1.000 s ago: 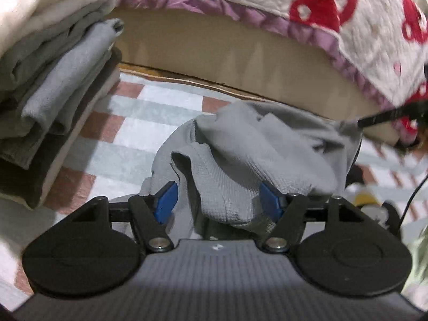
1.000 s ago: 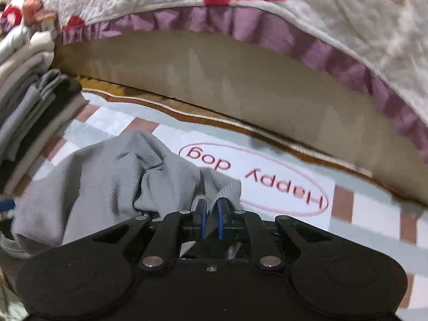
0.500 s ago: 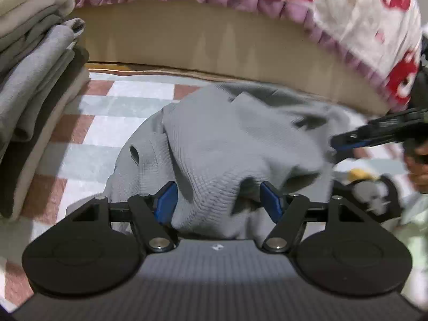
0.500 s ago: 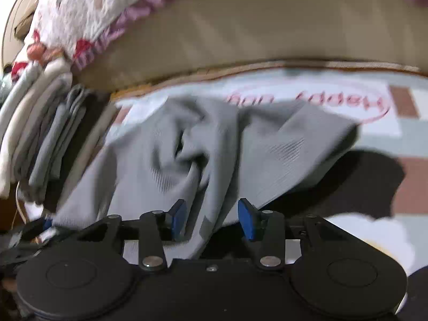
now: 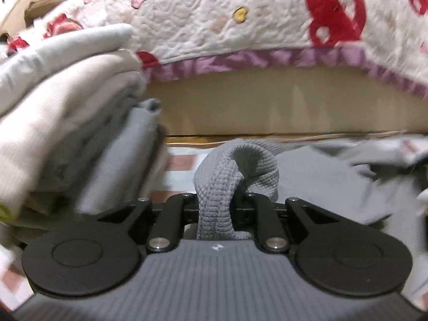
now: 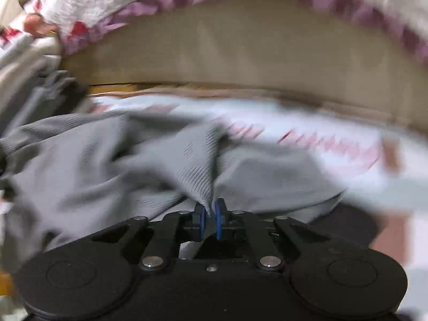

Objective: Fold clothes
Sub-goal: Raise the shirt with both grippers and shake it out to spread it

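Observation:
A grey ribbed garment (image 5: 307,176) lies crumpled on the checked mat in front of the bed. In the left wrist view a thick rolled edge of it (image 5: 214,187) stands up between the jaws of my left gripper (image 5: 215,208), which are closing and pinch it tight. In the right wrist view the same grey garment (image 6: 107,160) spreads to the left, blurred by motion. A thin fold of it runs down between the blue pads (image 6: 220,220) of my right gripper (image 6: 210,216), whose jaws are closing on it.
A tall stack of folded clothes (image 5: 67,123) stands close on the left, also at the left edge of the right wrist view (image 6: 32,85). Behind runs the bed's beige side (image 5: 267,107) under a white and red quilt (image 5: 240,21). The pink-lettered mat (image 6: 334,139) extends right.
Both grippers stood open around the grey garment half a second ago and now pinch it. The left view has swung toward the stack. The right gripper has sunk closer to the mat.

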{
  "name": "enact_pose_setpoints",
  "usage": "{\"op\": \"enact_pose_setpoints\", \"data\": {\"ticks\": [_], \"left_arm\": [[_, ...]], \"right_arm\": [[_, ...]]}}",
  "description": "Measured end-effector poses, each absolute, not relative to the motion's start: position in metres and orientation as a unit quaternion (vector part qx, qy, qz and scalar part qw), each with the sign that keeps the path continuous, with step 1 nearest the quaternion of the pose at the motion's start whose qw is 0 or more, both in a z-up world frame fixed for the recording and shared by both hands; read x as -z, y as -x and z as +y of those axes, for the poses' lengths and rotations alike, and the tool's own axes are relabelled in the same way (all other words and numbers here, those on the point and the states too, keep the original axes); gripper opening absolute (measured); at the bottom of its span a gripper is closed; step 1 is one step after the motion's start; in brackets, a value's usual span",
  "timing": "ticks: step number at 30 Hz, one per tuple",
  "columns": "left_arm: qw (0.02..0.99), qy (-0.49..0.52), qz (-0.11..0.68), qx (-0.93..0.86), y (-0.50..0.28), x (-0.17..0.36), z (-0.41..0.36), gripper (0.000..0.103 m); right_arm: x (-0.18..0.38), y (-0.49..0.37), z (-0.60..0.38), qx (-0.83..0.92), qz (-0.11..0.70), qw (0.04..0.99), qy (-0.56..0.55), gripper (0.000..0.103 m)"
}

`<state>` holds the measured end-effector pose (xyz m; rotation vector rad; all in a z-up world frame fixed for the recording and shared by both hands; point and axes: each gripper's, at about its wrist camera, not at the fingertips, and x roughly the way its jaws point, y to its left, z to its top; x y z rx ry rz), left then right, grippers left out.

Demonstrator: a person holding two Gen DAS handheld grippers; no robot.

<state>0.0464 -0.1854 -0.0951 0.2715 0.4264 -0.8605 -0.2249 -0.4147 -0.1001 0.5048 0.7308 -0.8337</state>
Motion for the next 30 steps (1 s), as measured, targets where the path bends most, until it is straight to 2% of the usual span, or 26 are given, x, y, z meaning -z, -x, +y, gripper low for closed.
{"op": "enact_pose_setpoints", "data": {"ticks": [2, 6, 10, 12, 13, 14, 15, 17, 21, 25, 27, 30], "left_arm": [[0.875, -0.093, 0.228, 0.416, -0.057, 0.095, -0.177, 0.013], [0.889, -0.072, 0.205, 0.402, -0.061, 0.088, -0.167, 0.012], [0.895, -0.044, 0.198, 0.397, -0.068, 0.082, -0.157, 0.012], [0.902, -0.030, 0.190, 0.386, -0.070, 0.077, -0.150, 0.012], [0.906, -0.023, 0.185, 0.380, -0.071, 0.075, -0.147, 0.012], [0.910, -0.016, 0.180, 0.373, -0.072, 0.072, -0.143, 0.012], [0.919, -0.006, 0.170, 0.357, -0.074, 0.067, -0.137, 0.012], [0.935, 0.017, 0.154, 0.320, -0.078, 0.058, -0.121, 0.012], [0.937, 0.026, 0.169, 0.305, -0.086, 0.065, -0.107, 0.011], [0.923, 0.035, 0.197, 0.330, -0.086, 0.073, -0.110, 0.011], [0.915, 0.042, 0.207, 0.343, -0.087, 0.076, -0.112, 0.011], [0.912, 0.039, 0.216, 0.348, -0.088, 0.081, -0.111, 0.011]], "right_arm": [[0.080, 0.223, -0.424, 0.418, 0.336, 0.820, -0.201, 0.006], [0.043, 0.222, -0.429, 0.472, 0.325, 0.811, -0.115, 0.000], [0.025, 0.243, -0.441, 0.469, 0.307, 0.814, -0.149, 0.000], [0.023, 0.254, -0.445, 0.459, 0.297, 0.817, -0.181, 0.009], [0.028, 0.258, -0.445, 0.447, 0.293, 0.820, -0.207, 0.009], [0.037, 0.261, -0.444, 0.445, 0.296, 0.815, -0.224, 0.013], [0.048, 0.263, -0.443, 0.447, 0.304, 0.807, -0.237, 0.026], [0.070, 0.267, -0.441, 0.451, 0.318, 0.791, -0.263, 0.039], [0.107, 0.273, -0.449, 0.423, 0.338, 0.771, -0.334, 0.039], [0.122, 0.275, -0.457, 0.398, 0.300, 0.769, -0.401, 0.041], [0.124, 0.273, -0.463, 0.393, 0.276, 0.772, -0.416, 0.052], [0.134, 0.266, -0.475, 0.375, 0.262, 0.771, -0.442, 0.057]]}}
